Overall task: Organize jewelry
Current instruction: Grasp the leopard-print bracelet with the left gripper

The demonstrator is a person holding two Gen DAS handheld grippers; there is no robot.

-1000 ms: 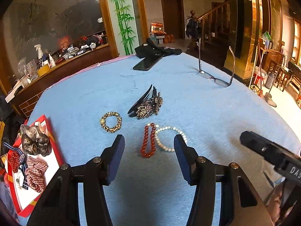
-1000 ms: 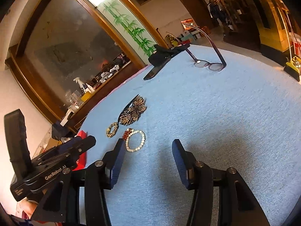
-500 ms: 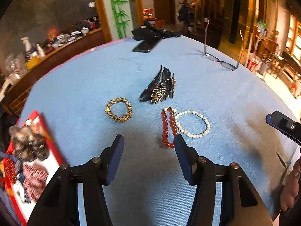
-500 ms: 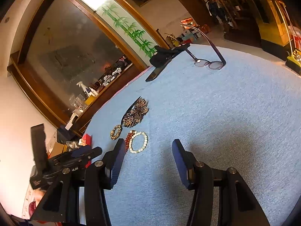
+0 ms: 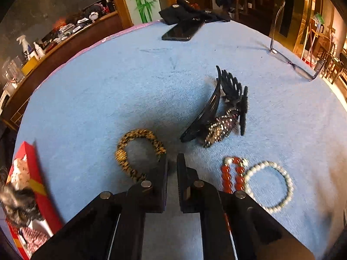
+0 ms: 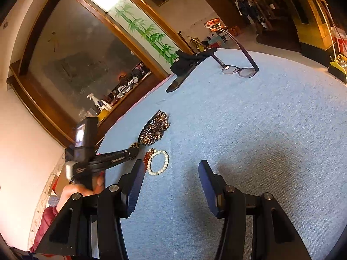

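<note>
A leopard-print hair band (image 5: 138,151) lies on the blue tablecloth (image 5: 108,91). My left gripper (image 5: 172,162) is nearly shut, its left finger over the band's right edge; I cannot tell if the band is pinched. Right of it lie a red bead bracelet (image 5: 232,176), a white pearl bracelet (image 5: 271,186) and a black jewelled hair claw (image 5: 219,117). My right gripper (image 6: 171,169) is open and empty above the cloth, right of the pearl bracelet (image 6: 159,162) and hair claw (image 6: 155,129). The left gripper's body (image 6: 112,159) shows in the right wrist view.
A red tray (image 5: 30,173) with scrunchies sits at the table's left edge. Glasses (image 5: 297,65) stand at the far right, a black phone (image 5: 184,30) and black cloth (image 5: 188,13) at the back. A cluttered wooden counter (image 5: 60,39) lies beyond the table.
My left gripper has moved down and forward to the leopard-print band and its jaws have closed from wide open to nearly shut. My right gripper has stayed open and hardly moved.
</note>
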